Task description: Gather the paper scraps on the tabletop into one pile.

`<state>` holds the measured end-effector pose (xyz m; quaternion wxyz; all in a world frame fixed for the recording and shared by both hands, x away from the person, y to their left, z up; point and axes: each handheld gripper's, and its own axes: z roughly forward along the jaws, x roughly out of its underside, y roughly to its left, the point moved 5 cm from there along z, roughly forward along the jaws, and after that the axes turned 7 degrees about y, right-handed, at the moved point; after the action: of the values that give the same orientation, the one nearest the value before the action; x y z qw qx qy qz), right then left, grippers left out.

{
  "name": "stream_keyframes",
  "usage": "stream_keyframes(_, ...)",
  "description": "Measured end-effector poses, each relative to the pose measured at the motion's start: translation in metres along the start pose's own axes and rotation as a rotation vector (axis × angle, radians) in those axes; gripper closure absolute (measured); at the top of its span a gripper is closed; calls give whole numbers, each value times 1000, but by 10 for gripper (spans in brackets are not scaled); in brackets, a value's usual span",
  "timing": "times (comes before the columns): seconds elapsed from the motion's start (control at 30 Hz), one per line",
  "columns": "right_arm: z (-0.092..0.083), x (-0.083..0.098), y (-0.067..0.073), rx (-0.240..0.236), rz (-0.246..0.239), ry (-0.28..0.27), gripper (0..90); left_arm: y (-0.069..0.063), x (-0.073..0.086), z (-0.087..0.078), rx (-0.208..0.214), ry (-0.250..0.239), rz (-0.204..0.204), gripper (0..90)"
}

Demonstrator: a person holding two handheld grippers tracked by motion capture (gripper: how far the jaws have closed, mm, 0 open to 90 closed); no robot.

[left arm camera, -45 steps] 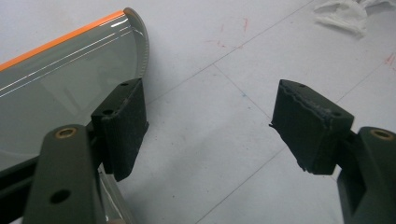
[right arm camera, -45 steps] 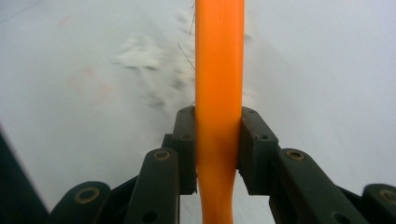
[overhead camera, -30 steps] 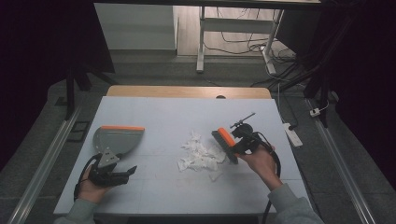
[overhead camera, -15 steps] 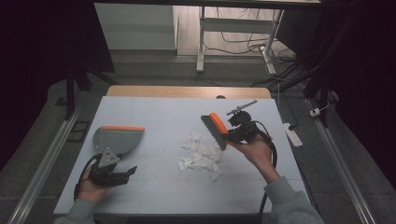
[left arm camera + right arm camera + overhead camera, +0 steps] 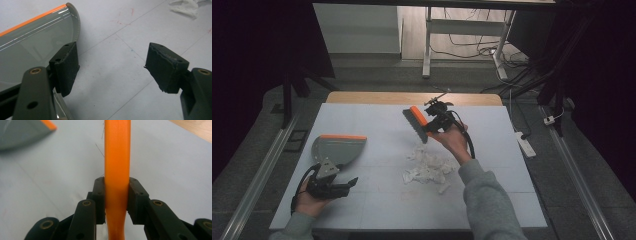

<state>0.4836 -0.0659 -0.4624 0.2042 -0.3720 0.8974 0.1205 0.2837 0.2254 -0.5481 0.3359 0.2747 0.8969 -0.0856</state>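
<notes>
An orange brush [image 5: 418, 122] with dark bristles hangs above the table behind a pile of white paper scraps [image 5: 429, 167]. My right gripper [image 5: 435, 126] is shut on its orange handle [image 5: 117, 157], the pads pressed on both sides, and the right gripper [image 5: 117, 200] points toward the table's left. A grey dustpan [image 5: 337, 149] with an orange front lip lies flat at the left. My left gripper [image 5: 348, 183] rests just in front of it, open. Its jaws stand wide apart with bare table between them, in the left gripper [image 5: 112, 62] view; the dustpan [image 5: 30, 45] lies beside and partly under the left jaw.
The pale mat [image 5: 377, 210] covers the table, with a wooden strip [image 5: 377, 97] along the far edge. A scrap of paper [image 5: 185, 7] lies ahead of the left gripper. A power strip [image 5: 526, 145] and cables lie on the floor at right.
My right gripper has lifted the brush off the paper pile and carried it toward the far side and left. The left gripper and dustpan have stayed put.
</notes>
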Motion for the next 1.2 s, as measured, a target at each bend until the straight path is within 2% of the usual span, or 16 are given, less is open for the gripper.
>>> stream_keyframes(0.13, 21, -12, 4, -65, 76, -38, 706, 0, 0, 0, -1, -3, 0, 274)
stream_keyframes(0.2, 32, -11, 4, -81, 95, -27, 706, 0, 0, 0, -1, -2, 1, 274)
stream_keyframes(0.3, 42, -2, 1, -69, 112, 25, 706, 0, 0, 1, -2, 0, 2, 274)
stream_keyframes(0.33, 41, 2, -2, -51, 122, 29, 706, 0, 0, 1, -2, -1, 0, 274)
stream_keyframes(0.4, 35, 11, -7, -56, 154, 51, 707, 0, 0, 1, -1, 0, 0, 275)
stream_keyframes(0.5, 25, 30, -14, -46, 170, 80, 707, -2, -1, 2, -1, 4, 7, 275)
stream_keyframes(0.63, 10, 48, -16, -77, 171, 68, 706, -4, -1, 2, -3, 8, 13, 275)
stream_keyframes(0.7, -5, 51, -14, -64, 149, 18, 707, -4, -1, 2, -2, 9, 12, 274)
stream_keyframes(0.77, -20, 51, -15, -79, 147, -40, 706, -4, -1, 2, -2, 11, 12, 275)
stream_keyframes(0.83, -32, 52, -16, -73, 142, -69, 707, -4, -1, 2, -1, 11, 12, 275)
stream_keyframes(0.97, -48, 57, -17, -68, 137, -86, 706, -4, -1, 2, -2, 10, 11, 275)
stream_keyframes(1.03, -53, 61, -19, -55, 130, -89, 706, -4, -1, 2, -2, 10, 11, 275)
stream_keyframes(1.2, -62, 73, -23, -58, 136, -106, 706, -4, -1, 1, -4, 10, 11, 275)
